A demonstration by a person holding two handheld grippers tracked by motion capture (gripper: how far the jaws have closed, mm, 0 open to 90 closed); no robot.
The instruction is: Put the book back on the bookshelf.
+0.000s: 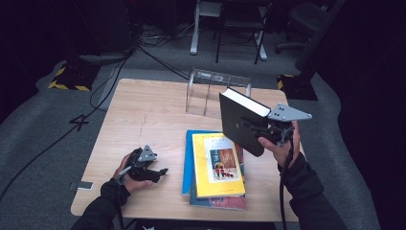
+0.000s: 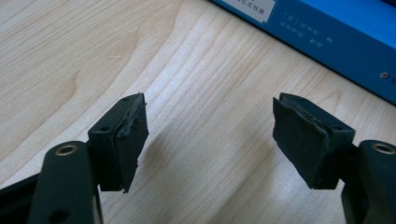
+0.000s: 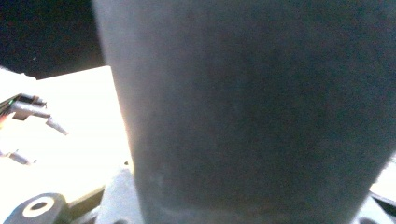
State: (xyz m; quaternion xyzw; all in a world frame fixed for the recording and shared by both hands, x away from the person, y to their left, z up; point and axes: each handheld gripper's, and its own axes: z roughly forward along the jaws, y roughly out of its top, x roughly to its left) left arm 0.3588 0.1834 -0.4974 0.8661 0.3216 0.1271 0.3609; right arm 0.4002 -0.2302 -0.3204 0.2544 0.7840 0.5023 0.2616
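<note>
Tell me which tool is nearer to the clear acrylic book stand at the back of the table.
The right tool, lifting a black book just in front of the stand. The left tool rests on the near left of the table, far from it.

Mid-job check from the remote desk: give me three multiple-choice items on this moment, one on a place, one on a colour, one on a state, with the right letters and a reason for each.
1. Where is the black book?
A. Flat on the stack
B. Lifted above the table in the right gripper
C. Inside the clear stand

2. What colour is the cover of the top book on the stack?
A. Yellow
B. Red
C. Green

3. How is the left gripper?
A. Shut on a book
B. Open, nothing between its jaws
C. Shut on the clear stand

Answers:
1 B: the high view shows the book raised on edge at the right gripper, short of the clear stand.
2 A: a yellow cover lies over the blue book.
3 B: the left gripper view shows bare table between its parted jaws.
</note>
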